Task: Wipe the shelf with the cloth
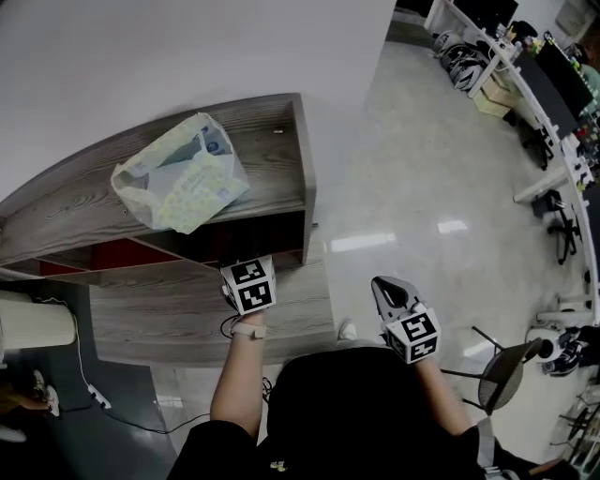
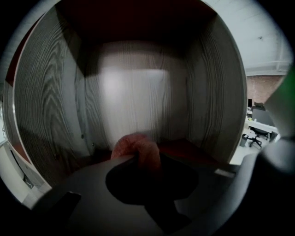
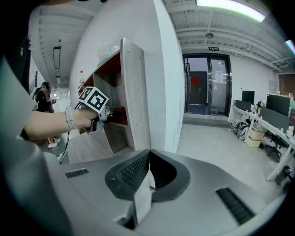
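wall (image 1: pixel 141 56): white, plain | floor (image 1: pixel 422 169): pale, glossy, light glare | desks (image 3: pixel 271 130): row at right, dark monitors | double door (image 3: pixel 206 83): dark-framed glass | ceiling light (image 3: pixel 230 8): lit strip

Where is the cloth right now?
The cloth is pinched in the left gripper, low centre of its view, inside the shelf's right-end compartment.

Bright ceiling strip light (image 3: pixel 230 9) glares on floor (image 1: pixel 450 227); left gripper view dim, blurred, fisheye-warped.

The left gripper (image 2: pixel 137 157) and right gripper (image 3: pixel 149 153) are grey, each bearing a black-and-white marker cube (image 1: pixel 249 284). The person wears a black top (image 1: pixel 347 412) (short-sleeved) and a white wristband (image 1: pixel 248 329).
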